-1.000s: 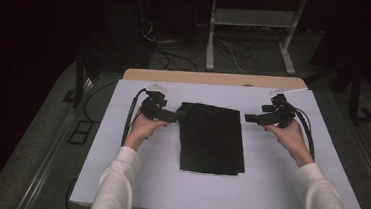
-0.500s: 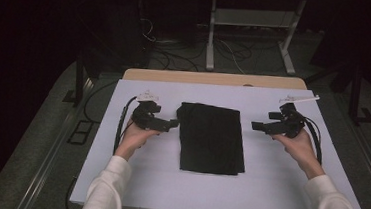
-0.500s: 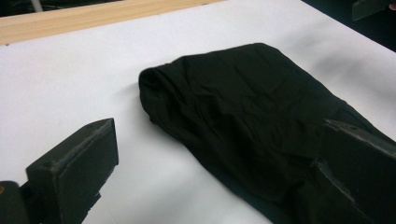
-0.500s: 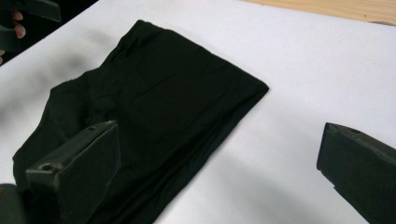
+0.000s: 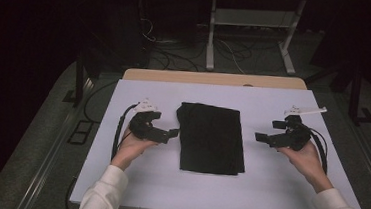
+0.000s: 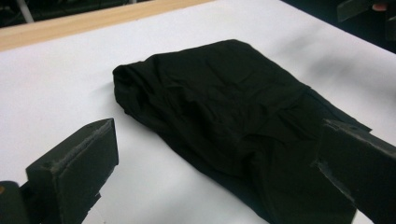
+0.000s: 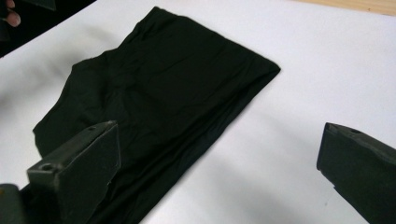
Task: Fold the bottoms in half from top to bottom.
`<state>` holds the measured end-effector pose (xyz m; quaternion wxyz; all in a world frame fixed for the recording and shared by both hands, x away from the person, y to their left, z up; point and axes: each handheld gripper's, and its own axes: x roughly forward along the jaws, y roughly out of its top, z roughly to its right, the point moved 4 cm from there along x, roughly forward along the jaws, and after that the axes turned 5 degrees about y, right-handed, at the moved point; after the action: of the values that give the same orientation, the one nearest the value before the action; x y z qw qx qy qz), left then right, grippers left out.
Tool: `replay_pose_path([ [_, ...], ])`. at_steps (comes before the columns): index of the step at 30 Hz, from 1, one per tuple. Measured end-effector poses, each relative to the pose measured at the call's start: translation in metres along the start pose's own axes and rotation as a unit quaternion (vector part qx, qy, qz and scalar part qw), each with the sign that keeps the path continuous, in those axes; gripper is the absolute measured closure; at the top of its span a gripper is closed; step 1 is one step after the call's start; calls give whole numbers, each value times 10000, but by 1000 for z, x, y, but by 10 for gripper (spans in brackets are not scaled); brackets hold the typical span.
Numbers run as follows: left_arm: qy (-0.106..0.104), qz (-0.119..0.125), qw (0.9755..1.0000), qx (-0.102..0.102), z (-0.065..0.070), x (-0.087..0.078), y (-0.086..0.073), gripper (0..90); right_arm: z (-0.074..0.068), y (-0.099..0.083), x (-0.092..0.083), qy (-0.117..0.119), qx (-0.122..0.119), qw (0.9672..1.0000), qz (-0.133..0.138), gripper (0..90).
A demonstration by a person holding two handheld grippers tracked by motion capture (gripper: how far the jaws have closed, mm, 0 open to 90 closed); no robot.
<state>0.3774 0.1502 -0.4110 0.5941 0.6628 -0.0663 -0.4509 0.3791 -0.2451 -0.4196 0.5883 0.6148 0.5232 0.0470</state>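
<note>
Black jaws stand apart on both grippers, and neither holds anything; the left gripper (image 5: 167, 133) rests in the person's left hand (image 5: 131, 148) just beside the left edge of the cloth (image 5: 211, 138), its jaws pointing in toward it, while the right gripper (image 5: 266, 138) sits in the right hand (image 5: 306, 156) a little farther off from the cloth's right edge, also pointing inward; in the left gripper view the open jaws frame the cloth (image 6: 224, 116) from its rumpled, thicker end, and in the right gripper view they frame a flatter side with a clean folded corner (image 7: 159, 93); my reading is that both are held low and symmetric, one on each flank, so that either can go in for an edge without crossing the other. One cloth lies there, dark and folded into a rough rectangle, in the middle of the white table (image 5: 246, 199), its long side running away from the person; layers show along its edges, so it seems already doubled over at least once, and the work looks well along or paused between folds. Counted: two grippers, two hands, one cloth, one white table top with a wooden strip (image 5: 215, 79) at its far edge; beyond it, a dim floor with cables and a pale metal stand (image 5: 251, 34).
</note>
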Motion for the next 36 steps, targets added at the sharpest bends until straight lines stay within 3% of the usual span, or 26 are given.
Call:
replay_pose_path([
  [10,-6,192,9998,20,10,-10,-14,0,-14,-21,-8,-33,-75,10000,-30,0],
  [22,63,207,9998,14,15,-22,-40,0,-26,-53,-19,12,-147,9999,-20,0],
  [32,252,321,9991,-135,12,-34,-62,0,-29,-76,-33,-175,-205,9995,141,0],
  [36,218,356,9990,-179,13,-40,-70,0,-27,-88,-39,-264,-220,9992,186,0],
])
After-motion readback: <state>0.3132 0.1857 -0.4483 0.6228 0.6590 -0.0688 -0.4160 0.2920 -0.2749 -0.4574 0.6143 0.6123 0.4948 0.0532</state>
